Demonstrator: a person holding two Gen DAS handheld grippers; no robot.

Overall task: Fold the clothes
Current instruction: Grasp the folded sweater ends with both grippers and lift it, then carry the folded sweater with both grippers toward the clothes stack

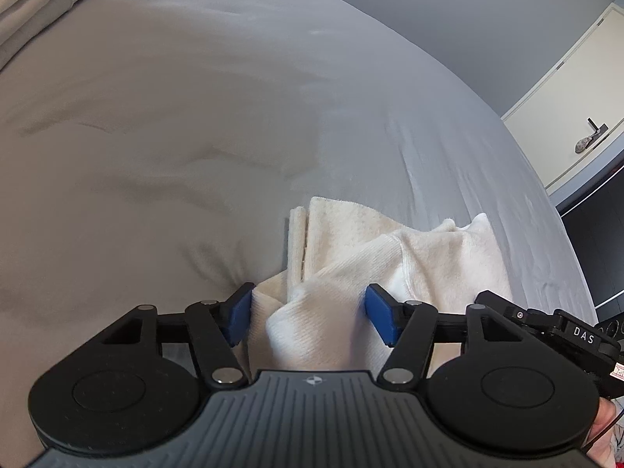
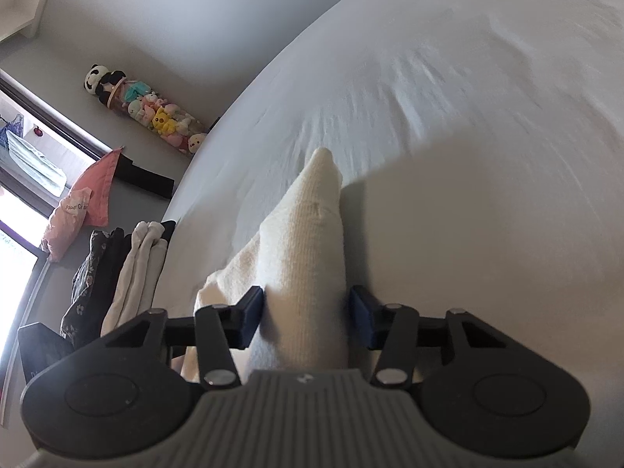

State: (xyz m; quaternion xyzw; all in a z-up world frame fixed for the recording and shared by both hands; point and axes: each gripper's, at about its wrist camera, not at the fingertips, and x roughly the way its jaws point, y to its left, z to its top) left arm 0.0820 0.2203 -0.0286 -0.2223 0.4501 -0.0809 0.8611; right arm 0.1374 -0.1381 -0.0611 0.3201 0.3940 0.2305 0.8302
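Note:
A cream knitted garment (image 1: pixel 351 257) lies partly folded on the grey bed sheet (image 1: pixel 163 124). My left gripper (image 1: pixel 308 316) stands wide open, with a raised fold of the garment between its blue pads (image 1: pixel 380 314); the pads are apart from the cloth. In the right wrist view a long ridge of the same cream garment (image 2: pixel 308 241) runs forward between the pads (image 2: pixel 253 314) of my right gripper (image 2: pixel 308 318). Those pads press on both sides of the ridge and hold it above the sheet (image 2: pixel 468 97). My right gripper also shows at the left wrist view's right edge.
Folded beige cloth (image 1: pixel 35 4) lies at the bed's far left corner. Beside the bed hang dark and cream clothes (image 2: pixel 117 269), with a pink bag (image 2: pixel 84 206) and a row of plush toys (image 2: pixel 148 109) by the wall. A white door (image 1: pixel 561 109) stands at the right.

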